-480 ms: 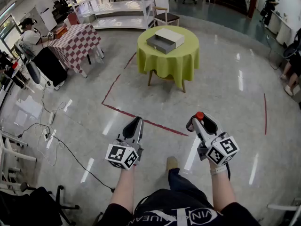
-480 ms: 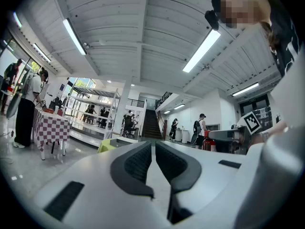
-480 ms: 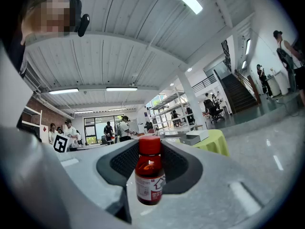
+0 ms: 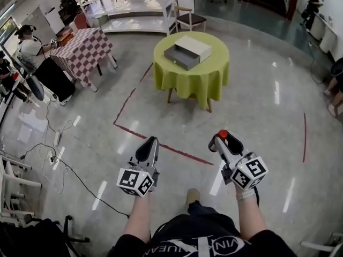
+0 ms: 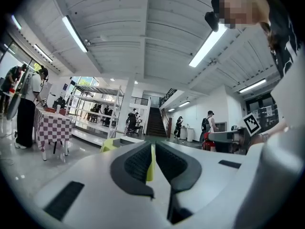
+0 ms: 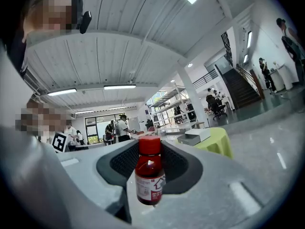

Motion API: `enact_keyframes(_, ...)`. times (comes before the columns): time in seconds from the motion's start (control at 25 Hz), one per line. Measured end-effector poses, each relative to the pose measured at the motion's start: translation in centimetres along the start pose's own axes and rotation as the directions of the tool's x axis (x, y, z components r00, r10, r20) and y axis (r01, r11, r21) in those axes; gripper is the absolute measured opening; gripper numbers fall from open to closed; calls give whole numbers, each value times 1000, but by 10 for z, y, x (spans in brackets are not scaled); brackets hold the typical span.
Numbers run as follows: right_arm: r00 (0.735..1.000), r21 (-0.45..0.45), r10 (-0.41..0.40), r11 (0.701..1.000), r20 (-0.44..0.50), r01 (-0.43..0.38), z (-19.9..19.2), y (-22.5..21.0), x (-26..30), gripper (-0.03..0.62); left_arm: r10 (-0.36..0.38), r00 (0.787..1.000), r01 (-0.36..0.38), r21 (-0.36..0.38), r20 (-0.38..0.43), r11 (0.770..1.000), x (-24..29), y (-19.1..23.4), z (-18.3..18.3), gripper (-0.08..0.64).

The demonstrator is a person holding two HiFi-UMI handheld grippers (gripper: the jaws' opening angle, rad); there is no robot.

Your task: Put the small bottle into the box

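Viewer: Across the glossy grey floor (image 4: 257, 106), the round table (image 4: 206, 76) in its green cloth looks slightly nearer than half a second ago, and both grippers sit a little lower.
Listener: What is on the table?
Viewer: A grey and white box (image 4: 187, 51), far ahead, well apart from both grippers.
Listener: And the grippers?
Viewer: The left gripper (image 4: 151, 142), near and left, has its jaws pressed together with nothing between them. The right gripper (image 4: 222, 138), near and right, clamps the small bottle (image 6: 149, 175) upright between its pads. The bottle has a red cap and a white label.
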State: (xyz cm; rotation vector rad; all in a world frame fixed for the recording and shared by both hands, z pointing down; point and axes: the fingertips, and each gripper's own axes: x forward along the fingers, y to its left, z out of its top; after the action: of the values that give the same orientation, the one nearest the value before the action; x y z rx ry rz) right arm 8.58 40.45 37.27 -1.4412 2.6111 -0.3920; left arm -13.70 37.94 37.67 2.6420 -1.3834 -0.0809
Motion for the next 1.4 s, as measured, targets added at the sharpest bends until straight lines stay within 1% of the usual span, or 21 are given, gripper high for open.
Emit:
enact_keyframes(0.16,1000,-4,19,1000,0,-19,10,-22,18,141,18,1000,-18,-13,7,1000,25,7,1,32)
enact_keyframes(0.28,1000,3,24,1000,6,-24,17,-17,26,141,24,1000,-24,-14,20,1000,23,13,10,32)
enact_keyframes(0.36,1000,21,17,1000,3,-17,18,-14,30,141,29,1000,-28,-18,11,999,19,18,13,32)
enact_keyframes(0.52,1000,45,24,999,-10,-23,11,-50,48,140,53,999,-53,-34,0,998,52,27,-4,32)
enact_keyframes(0.8,999,64,36,997,-22,-35,8,-76,86,141,64,998,-65,-43,-20,997,86,52,-15,32)
enact_keyframes(1.04,999,59,34,998,-20,-32,14,-102,130,141,48,999,-49,-69,-24,996,138,83,-20,32)
enact_keyframes(1.24,999,59,41,997,-13,-40,29,-126,178,140,2,1000,-3,-55,-18,998,193,102,-4,32)
enact_keyframes(1.4,999,67,38,997,-8,-37,37,-144,213,141,-15,1000,14,-57,-22,998,226,125,0,32)
